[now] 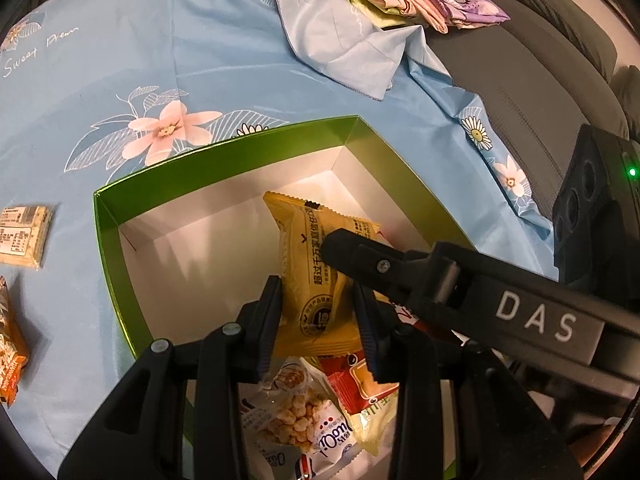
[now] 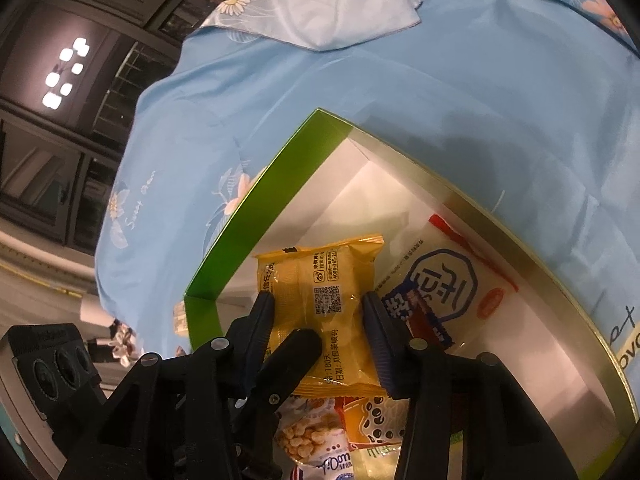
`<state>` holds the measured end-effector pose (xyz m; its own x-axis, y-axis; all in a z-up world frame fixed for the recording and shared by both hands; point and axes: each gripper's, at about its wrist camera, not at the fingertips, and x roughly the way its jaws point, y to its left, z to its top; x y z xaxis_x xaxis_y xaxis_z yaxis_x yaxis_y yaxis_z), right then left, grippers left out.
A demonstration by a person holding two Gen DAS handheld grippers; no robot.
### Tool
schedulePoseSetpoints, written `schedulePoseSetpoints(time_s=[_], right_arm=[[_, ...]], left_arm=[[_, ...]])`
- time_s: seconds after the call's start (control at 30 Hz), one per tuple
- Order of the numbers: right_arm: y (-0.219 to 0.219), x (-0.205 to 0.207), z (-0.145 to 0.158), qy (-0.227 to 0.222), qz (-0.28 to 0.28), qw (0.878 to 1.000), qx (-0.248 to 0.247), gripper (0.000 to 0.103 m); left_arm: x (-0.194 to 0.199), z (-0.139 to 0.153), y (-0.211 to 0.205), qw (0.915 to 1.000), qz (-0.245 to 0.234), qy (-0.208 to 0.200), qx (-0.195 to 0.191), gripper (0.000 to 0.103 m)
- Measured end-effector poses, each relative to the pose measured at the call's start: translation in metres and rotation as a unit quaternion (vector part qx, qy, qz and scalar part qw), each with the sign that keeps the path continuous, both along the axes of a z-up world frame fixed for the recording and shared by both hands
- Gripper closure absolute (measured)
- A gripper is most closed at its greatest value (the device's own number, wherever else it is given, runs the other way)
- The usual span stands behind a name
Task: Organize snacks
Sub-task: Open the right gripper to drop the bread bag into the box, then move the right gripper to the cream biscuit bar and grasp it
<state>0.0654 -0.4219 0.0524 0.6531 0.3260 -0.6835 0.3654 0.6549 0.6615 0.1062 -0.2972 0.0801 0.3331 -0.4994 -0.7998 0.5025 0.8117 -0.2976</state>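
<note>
A yellow snack packet is held upright over the open green box with a white inside. My left gripper is shut on its sides. My right gripper is also closed on the same yellow packet; one of its fingers crosses in front in the left wrist view. Under the packet lie a puffed-grain packet and a red-orange packet. A white packet with blue print lies flat in the box.
The box sits on a light blue flowered bedsheet. A pale bar packet and an orange packet lie on the sheet left of the box. Folded cloths lie beyond, a grey chair at right.
</note>
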Motion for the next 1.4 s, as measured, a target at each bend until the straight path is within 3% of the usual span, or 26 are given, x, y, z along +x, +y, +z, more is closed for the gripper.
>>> schedulePoseSetpoints(time_s=[0.4,0.53,0.6,0.67,0.73,0.8,0.87,1.0,1.1,1.23,1.4], right_arm=[[0.005,-0.005,0.016,-0.003,-0.01,0.999,-0.03,0.057],[0.006,-0.012,0.026,-0.012,-0.026,0.998,-0.057,0.052],[0.006,-0.017,0.033,-0.027,-0.03,0.997,-0.061,0.052],[0.007,-0.022,0.04,-0.039,-0.03,0.996,-0.068,0.046],[0.01,-0.028,0.047,-0.05,-0.033,0.995,-0.079,0.042],[0.016,-0.036,0.055,-0.064,-0.034,0.994,-0.087,0.038],[0.025,-0.041,0.06,-0.077,-0.03,0.992,-0.091,0.023],[0.055,-0.042,0.071,-0.086,0.012,0.988,-0.126,0.02],[0.084,-0.035,0.075,-0.094,0.045,0.985,-0.138,0.014],[0.131,-0.023,0.073,-0.09,0.111,0.98,-0.14,0.011],[0.195,0.018,0.061,-0.036,0.185,0.974,-0.124,0.011]], left_arm=[[-0.013,0.024,0.028,0.9998,0.006,-0.01,-0.016,0.066],[-0.021,0.035,0.049,0.9994,0.02,-0.022,-0.016,0.052],[-0.027,0.042,0.067,0.9989,0.03,-0.032,-0.016,0.051],[-0.033,0.048,0.09,0.9981,0.045,-0.038,-0.021,0.044],[-0.04,0.053,0.117,0.9965,0.065,-0.047,-0.026,0.031],[-0.049,0.054,0.147,0.9942,0.089,-0.054,-0.026,0.029],[-0.057,0.049,0.173,0.9923,0.113,-0.048,-0.019,0.025],[-0.071,0.027,0.245,0.9784,0.204,-0.009,-0.03,0.023],[-0.084,0.011,0.291,0.9624,0.27,-0.022,-0.023,0.022],[-0.081,-0.004,0.328,0.9472,0.32,0.002,-0.023,0.023],[-0.081,0.005,0.358,0.9328,0.357,-0.014,-0.05,0.021]])
